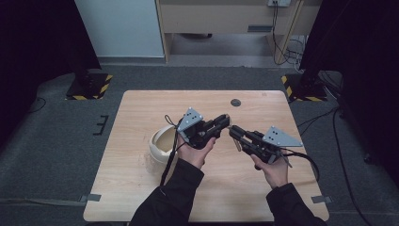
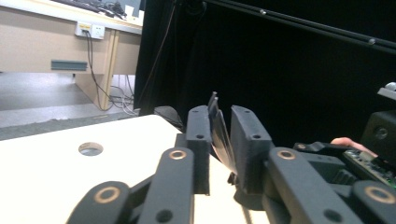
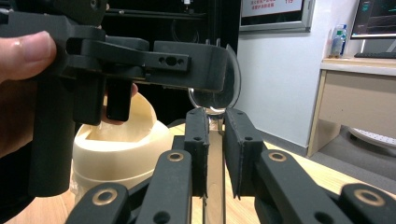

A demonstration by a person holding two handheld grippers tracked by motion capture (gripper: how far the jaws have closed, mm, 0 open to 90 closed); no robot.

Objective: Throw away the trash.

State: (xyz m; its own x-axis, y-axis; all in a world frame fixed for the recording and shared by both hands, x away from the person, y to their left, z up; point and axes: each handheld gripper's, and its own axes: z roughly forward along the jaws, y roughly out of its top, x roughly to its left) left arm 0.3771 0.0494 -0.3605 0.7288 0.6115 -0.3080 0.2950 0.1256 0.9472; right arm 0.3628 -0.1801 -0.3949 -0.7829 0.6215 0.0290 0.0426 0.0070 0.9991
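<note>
A clear plastic spoon [image 3: 212, 98] hangs above the wooden table [image 1: 141, 188], held between both grippers. My right gripper [image 3: 215, 116] is shut on its handle, which runs down between the black jaws. My left gripper [image 2: 219, 112] is shut on the spoon [image 2: 221, 137] at its bowl end, and in the right gripper view it reaches in from the left. In the high view the left gripper [image 1: 227, 120] and the right gripper [image 1: 233, 131] meet tip to tip over the table's middle. A cream round container [image 1: 162, 143] stands just left of the left hand.
A small round hole [image 1: 235, 102] sits near the table's far edge. Black stand bases with yellow stripes [image 1: 89, 85] [image 1: 301, 88] flank the far corners on the grey floor. Cables trail from both grippers. A desk [image 1: 226, 19] stands beyond.
</note>
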